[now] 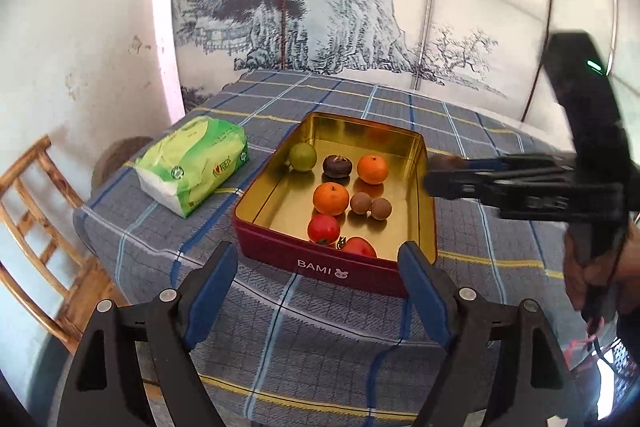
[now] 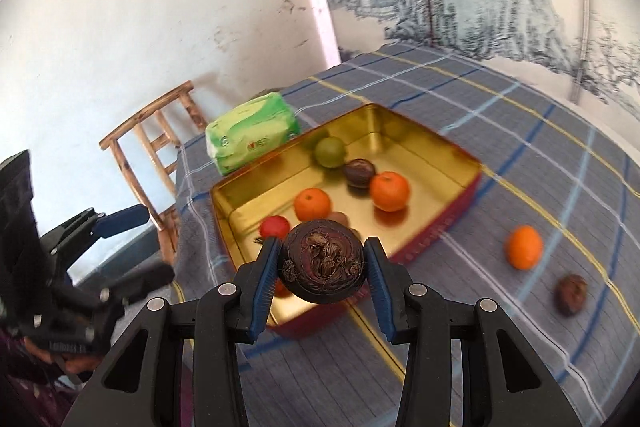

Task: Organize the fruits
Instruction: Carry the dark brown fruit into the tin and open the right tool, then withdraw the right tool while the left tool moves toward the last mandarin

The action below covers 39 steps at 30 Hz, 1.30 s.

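We read the right wrist view from left to right. At nine o'clock hangs our left gripper [image 2: 132, 247], its blue fingers apart with nothing between them. At eleven o'clock a green tissue pack [image 2: 252, 131] lies on the checked tablecloth [image 2: 520, 155], just beside the far corner of the gold tin [image 2: 404, 121].

Inside the tin we count, in the left wrist view, one green fruit [image 1: 303, 156], one dark water chestnut [image 1: 337, 166], two oranges [image 1: 372, 169], two small brown round fruits [image 1: 361, 203] and two red fruits [image 1: 323, 228]: eight pieces in all.

Dead centre of the right wrist view, our right gripper [image 2: 322, 267] is clamped on a second dark water chestnut [image 2: 324, 262], carried above the near rim of the tin. We judge it firm and light, with a rough, fibrous skin that should not slip. The pads sit on its flanks at nine and three o'clock, across the widest part, which looks the right hold for a round thing. Being round, it may roll once set down on the smooth metal floor, so a low release seems wise.

At four o'clock, two pieces are on the cloth outside the tin: one loose orange [image 2: 524, 247] and, near it, one brown wrinkled fruit [image 2: 571, 294]. Both seem small enough to take the same way.
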{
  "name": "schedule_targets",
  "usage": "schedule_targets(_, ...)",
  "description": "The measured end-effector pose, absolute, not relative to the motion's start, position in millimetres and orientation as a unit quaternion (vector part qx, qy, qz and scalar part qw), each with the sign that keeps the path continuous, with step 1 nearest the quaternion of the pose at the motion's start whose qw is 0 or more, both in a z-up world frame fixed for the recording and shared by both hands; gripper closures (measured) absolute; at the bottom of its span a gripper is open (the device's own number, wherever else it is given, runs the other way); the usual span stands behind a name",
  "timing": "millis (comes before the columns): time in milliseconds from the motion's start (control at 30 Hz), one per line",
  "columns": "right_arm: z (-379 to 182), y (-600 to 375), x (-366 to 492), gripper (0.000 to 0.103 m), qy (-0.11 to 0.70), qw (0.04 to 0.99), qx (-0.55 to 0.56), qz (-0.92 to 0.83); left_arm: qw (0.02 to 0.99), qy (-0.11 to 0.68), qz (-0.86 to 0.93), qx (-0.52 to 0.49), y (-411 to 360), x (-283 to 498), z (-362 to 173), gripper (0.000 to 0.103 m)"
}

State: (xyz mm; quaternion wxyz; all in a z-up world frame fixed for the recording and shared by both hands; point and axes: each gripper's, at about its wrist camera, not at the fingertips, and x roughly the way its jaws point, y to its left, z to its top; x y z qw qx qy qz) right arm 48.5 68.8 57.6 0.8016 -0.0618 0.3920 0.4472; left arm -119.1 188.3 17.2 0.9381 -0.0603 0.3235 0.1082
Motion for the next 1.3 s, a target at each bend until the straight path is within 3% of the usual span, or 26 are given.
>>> schedule_targets(600,13,124,65,0.059,0.439,0.775,-0.104,0.442,0.934,0.342,0.102,-0.037,182,-113,6,0.015)
schedule_targets(1300,23,127,61,0.058,0.417,0.783,-0.091,0.452,0.924,0.366,0.106,-0.036,187,-110,-5,0.012)
